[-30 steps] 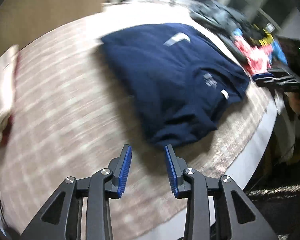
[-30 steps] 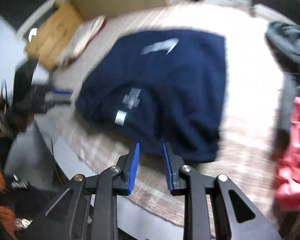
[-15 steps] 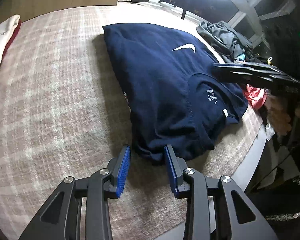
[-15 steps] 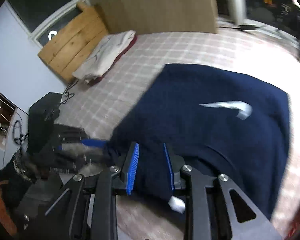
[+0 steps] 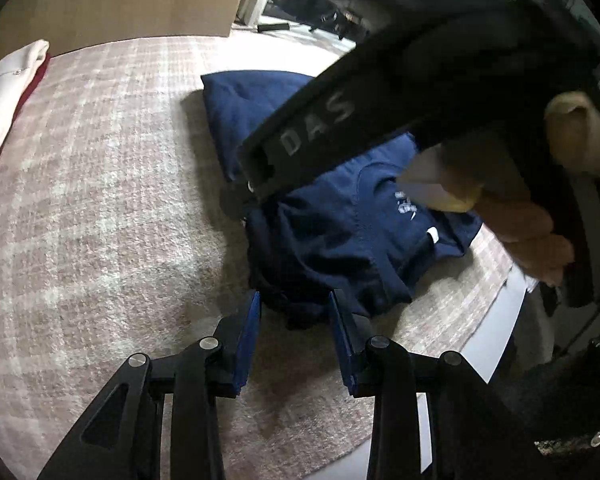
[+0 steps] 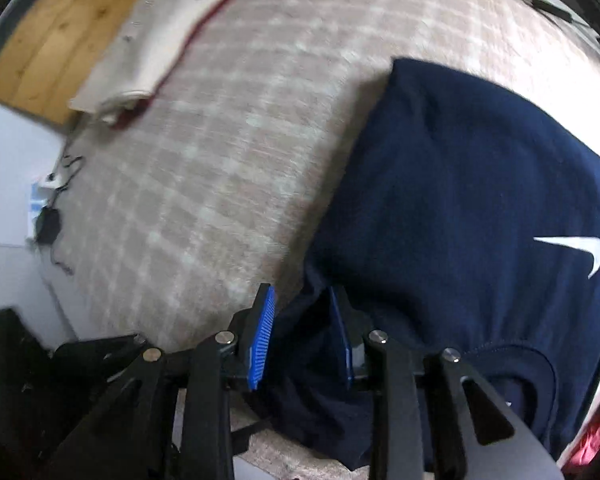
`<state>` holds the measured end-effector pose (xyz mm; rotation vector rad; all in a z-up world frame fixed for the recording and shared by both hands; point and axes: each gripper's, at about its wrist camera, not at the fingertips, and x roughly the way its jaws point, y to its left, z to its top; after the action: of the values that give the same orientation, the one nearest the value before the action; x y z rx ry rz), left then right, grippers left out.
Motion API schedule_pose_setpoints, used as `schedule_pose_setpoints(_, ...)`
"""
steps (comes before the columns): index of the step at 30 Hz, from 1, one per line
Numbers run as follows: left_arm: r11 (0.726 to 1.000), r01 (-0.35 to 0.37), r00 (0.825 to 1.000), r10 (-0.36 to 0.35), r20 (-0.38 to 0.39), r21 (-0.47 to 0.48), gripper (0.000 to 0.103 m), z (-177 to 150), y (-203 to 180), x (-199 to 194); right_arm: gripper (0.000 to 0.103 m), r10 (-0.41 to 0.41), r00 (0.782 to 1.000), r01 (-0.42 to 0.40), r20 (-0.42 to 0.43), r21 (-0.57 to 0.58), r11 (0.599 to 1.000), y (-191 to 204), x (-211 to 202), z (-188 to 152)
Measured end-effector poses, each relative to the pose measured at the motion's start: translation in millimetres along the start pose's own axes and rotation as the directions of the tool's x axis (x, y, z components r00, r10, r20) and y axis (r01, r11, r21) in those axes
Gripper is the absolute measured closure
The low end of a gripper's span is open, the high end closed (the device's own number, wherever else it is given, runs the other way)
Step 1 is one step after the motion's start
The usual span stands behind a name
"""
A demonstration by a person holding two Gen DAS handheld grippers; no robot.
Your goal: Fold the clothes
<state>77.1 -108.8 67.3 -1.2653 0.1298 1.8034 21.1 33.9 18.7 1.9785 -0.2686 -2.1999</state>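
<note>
A navy sweatshirt (image 5: 340, 232) with a white swoosh (image 6: 580, 248) lies folded on the plaid blanket (image 5: 100, 220). My left gripper (image 5: 294, 300) is open, and its blue pads straddle the sweatshirt's near corner without pressing on it. My right gripper (image 6: 302, 294) points steeply down at the sweatshirt's left edge. Its jaws are opening, with dark fabric bunched between them. In the left wrist view the right tool's black housing (image 5: 340, 112) and the hand (image 5: 520, 216) holding it hide much of the sweatshirt.
A folded cream and red garment (image 6: 160, 40) lies at the blanket's far left, by a wooden board (image 6: 52, 48). The bed's edge (image 5: 496, 340) runs just right of the sweatshirt. Cables (image 6: 56, 216) lie on the floor on the left. Pink cloth (image 6: 588, 444) shows at the lower right.
The right gripper swept across the sweatshirt to its left edge and now blocks the upper part of the left wrist view. The left gripper dipped closer to the near corner.
</note>
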Motion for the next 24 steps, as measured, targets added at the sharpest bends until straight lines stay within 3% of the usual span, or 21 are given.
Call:
schedule_pose_setpoints(2, 1.0, -0.004, 1.0, 0.004, 0.008, 0.001, 0.071, -2.9, 1.0, -2.8, 0.079, -0.007, 1.0, 0.007, -0.009, 0.0, 1.0, -0.4, 1.5, 1.1)
schedule_pose_setpoints(4, 0.999, -0.029, 1.0, 0.029, 0.009, 0.016, 0.071, -5.9, -0.4, -5.5, 0.098, -0.019, 1.0, 0.019, -0.002, -0.024, 1.0, -0.3, -1.4, 0.1)
schedule_pose_setpoints(13, 0.995, -0.063, 0.998, 0.061, 0.033, 0.073, 0.069, -4.6, -11.0, -5.6, 0.099, 0.144, 0.989, -0.146, 0.032, 0.041, 0.988, -24.9, -20.7, -12.5)
schedule_pose_setpoints(19, 0.991, -0.064, 0.997, 0.059, 0.049, 0.117, 0.07, 12.3, -19.2, 2.7, 0.1, 0.185, 0.981, -0.189, 0.053, 0.069, 0.98, -35.6, -32.4, -9.4)
schedule_pose_setpoints(21, 0.989, -0.058, 0.997, 0.052, 0.049, 0.136, 0.081, 13.5, -21.9, 4.0, 0.099, 0.192, 0.98, -0.196, 0.058, 0.069, 0.978, -37.2, -32.9, -7.4)
schedule_pose_setpoints(24, 0.993, -0.016, 0.999, 0.012, 0.031, 0.119, 0.087, 16.3, -21.1, 5.0, 0.099, 0.205, 0.977, -0.209, 0.062, 0.071, 0.975, -37.3, -34.3, -8.6)
